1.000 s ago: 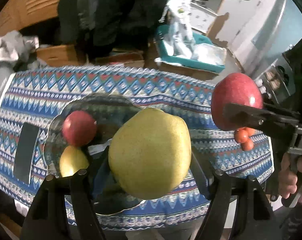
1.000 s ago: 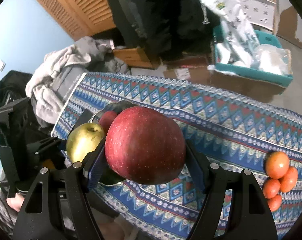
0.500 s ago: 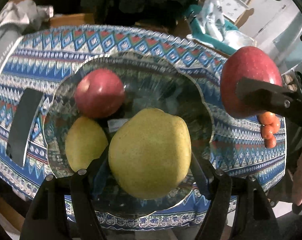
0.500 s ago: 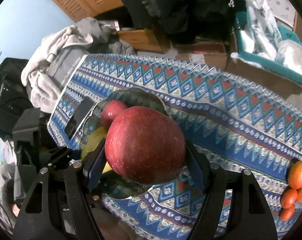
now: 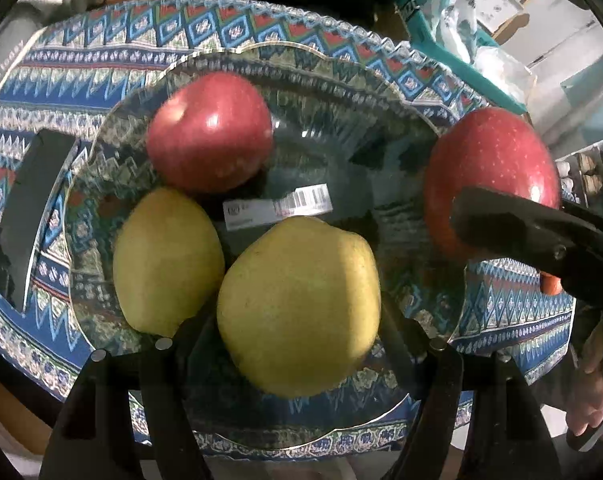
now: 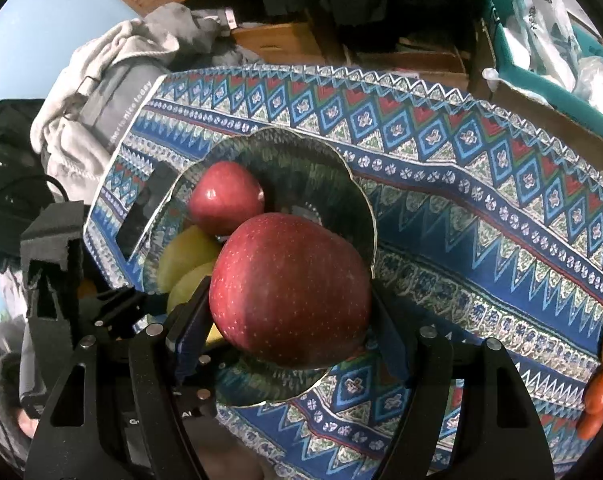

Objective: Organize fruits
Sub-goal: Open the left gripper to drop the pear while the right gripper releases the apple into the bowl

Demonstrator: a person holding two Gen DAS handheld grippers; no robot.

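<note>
Left view: the left gripper (image 5: pixel 297 320) pinches a pear (image 5: pixel 299 312) over the glass plate (image 5: pixel 381 152), possibly touching it – a second pear (image 5: pixel 167 260) at 9 o'clock, an apple (image 5: pixel 209 138) at 11.

Right view: the right gripper (image 6: pixel 289 292) clamps a red apple (image 6: pixel 289 288) above the plate's (image 6: pixel 325 176) near rim – oranges (image 6: pixel 599 392) at 4 o'clock.

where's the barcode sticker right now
In the left wrist view the barcode sticker lies on the glass plate near its middle, just below the red apple and above the yellow fruit held in the left gripper.
</note>
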